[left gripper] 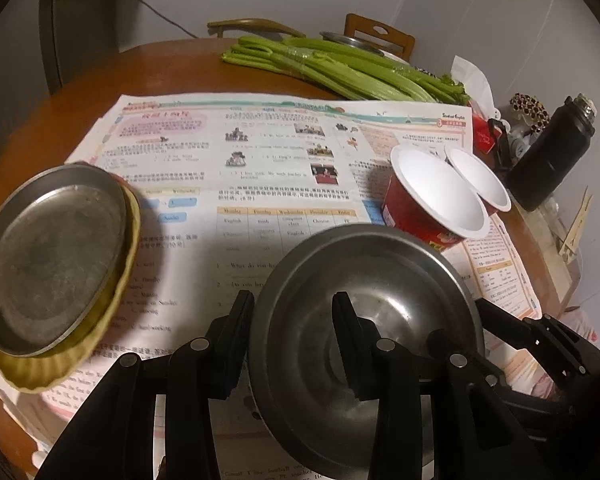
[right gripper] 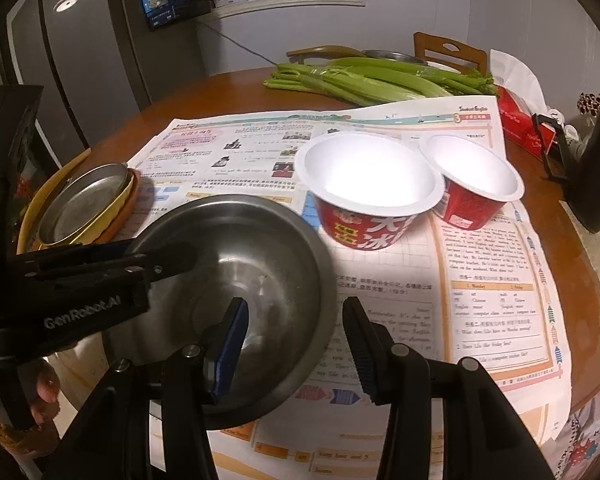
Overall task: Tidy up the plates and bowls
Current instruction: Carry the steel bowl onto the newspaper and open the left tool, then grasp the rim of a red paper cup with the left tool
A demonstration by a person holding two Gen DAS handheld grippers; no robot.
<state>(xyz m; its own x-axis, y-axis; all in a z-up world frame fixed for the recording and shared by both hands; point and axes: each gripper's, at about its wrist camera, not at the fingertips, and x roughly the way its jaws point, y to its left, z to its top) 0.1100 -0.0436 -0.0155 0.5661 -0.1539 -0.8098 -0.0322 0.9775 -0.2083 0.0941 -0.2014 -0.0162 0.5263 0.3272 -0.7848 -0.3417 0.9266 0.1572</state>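
Steel bowl's (left gripper: 364,320) rim sits between both tongs.

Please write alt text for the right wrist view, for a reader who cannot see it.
Both tools straddle the rim of a steel bowl on newspaper: the right tool from the near side, the left tool from the left. Behind stand two red cups, celery, and stacked plates at left.

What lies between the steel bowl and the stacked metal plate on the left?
Only printed newspaper: in the left wrist view the stretch between the steel bowl and the metal plate holds nothing else.
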